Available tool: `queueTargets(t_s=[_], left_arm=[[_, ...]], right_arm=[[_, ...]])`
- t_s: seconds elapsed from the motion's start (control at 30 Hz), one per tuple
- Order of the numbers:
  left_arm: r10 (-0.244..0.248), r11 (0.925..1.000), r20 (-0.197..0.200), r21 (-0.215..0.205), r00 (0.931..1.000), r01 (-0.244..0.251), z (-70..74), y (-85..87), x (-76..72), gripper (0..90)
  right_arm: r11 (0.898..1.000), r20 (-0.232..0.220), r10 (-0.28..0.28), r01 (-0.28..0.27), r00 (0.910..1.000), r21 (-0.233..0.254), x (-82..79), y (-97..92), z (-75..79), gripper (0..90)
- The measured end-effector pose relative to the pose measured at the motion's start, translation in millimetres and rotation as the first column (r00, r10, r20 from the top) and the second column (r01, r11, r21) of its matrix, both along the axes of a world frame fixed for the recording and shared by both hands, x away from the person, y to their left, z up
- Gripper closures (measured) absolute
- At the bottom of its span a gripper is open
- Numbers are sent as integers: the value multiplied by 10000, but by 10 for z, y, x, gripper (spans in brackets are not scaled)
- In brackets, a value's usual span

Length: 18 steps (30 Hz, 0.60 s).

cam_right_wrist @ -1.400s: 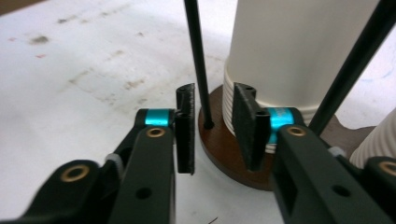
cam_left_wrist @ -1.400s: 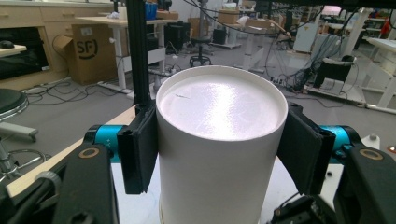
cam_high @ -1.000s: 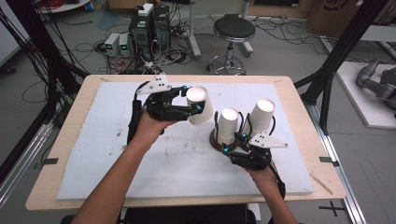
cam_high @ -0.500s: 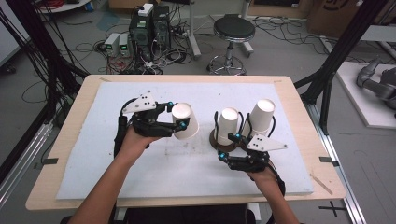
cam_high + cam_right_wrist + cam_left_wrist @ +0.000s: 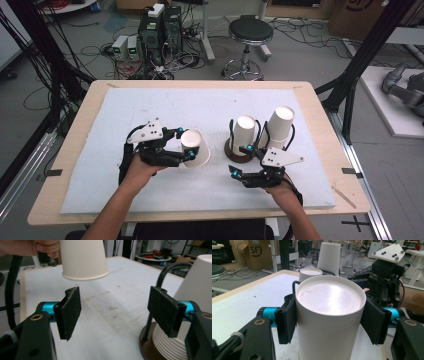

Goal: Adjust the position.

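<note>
My left gripper (image 5: 186,144) is shut on a white paper cup (image 5: 198,150), bottom side up, left of the table's middle. In the left gripper view the pads (image 5: 286,320) press on both sides of the cup (image 5: 329,315). In the right gripper view that cup (image 5: 83,257) hangs above the white mat. My right gripper (image 5: 241,161) stands just before a cup stack (image 5: 245,132) on a brown base (image 5: 235,155). Its jaws have just been opening, and nothing is between them (image 5: 117,315).
A second, taller cup stack (image 5: 280,125) leans right of the first. A white mat (image 5: 200,105) covers most of the wooden table (image 5: 325,120). Black frame posts, cables, a stool (image 5: 250,35) and electronics boxes stand beyond the far edge.
My left gripper has carried the cup to the left, lower and nearer to the person, away from the stacks. My right gripper has stayed put with its jaws wider apart.
</note>
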<state>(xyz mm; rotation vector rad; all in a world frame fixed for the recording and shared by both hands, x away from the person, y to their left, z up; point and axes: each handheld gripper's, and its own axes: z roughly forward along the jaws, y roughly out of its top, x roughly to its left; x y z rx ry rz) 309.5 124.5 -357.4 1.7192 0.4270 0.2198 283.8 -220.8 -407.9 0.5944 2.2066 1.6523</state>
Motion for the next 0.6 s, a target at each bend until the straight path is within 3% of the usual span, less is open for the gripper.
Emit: queueTargets(t_s=[0.2,0.3,0.6], left_arm=[[-111,9999,85,-59,9999,111,-63,2,-85,351],[-283,9995,135,-97,9995,285,-102,-8,-128,351],[-633,9979,168,-89,9979,635,-174,-11,-195,351]], right_arm=[[9988,-197,468,-470,9987,-130,-10,45,-10,209],[9976,-457,679,-671,9966,182,-10,84,-4,206],[9879,-742,1539,-1519,9853,320,15,212,-4,207]])
